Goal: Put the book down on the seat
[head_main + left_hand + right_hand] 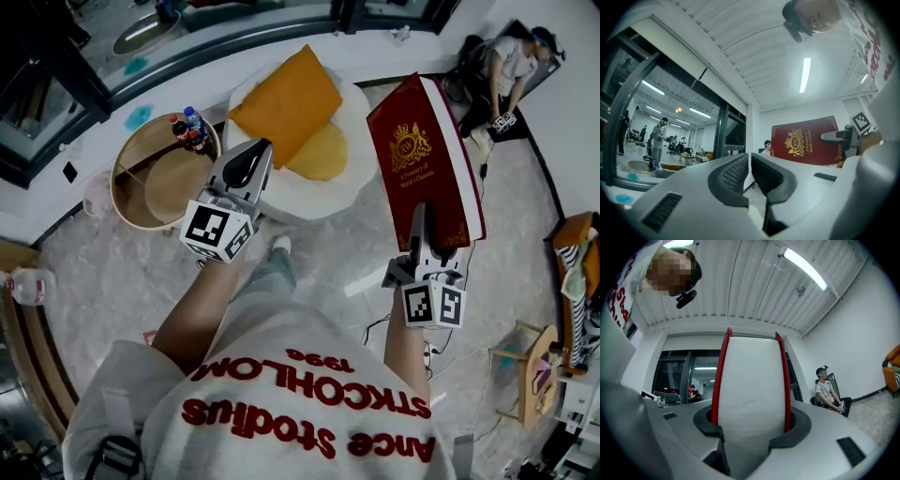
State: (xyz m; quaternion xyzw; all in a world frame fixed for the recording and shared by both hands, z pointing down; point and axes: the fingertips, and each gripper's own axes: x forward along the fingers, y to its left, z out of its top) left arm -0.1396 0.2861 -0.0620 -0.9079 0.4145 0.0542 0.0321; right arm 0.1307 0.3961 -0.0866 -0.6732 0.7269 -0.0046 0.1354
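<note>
A thick dark red book (pixel 422 159) with a gold crest stands upright in my right gripper (pixel 427 234), which is shut on its lower edge. In the right gripper view its white page block (pixel 752 380) fills the gap between the two jaws of the right gripper (pixel 752 423). The left gripper view sees the book's cover (pixel 806 140) off to the right. My left gripper (pixel 255 152) is empty with its pads together; its tips (pixel 750 161) show nothing between them. Ahead lies a round white seat (pixel 281 197) bearing an orange cushion (pixel 286 98) and a yellow one (pixel 319 152).
A round wooden side table (pixel 155 178) with two bottles (pixel 187 129) stands left of the seat. A person (pixel 502 70) sits on the floor by the far right wall. A wooden chair (pixel 530 370) is at the right, and a long window ledge (pixel 281 47) runs behind the seat.
</note>
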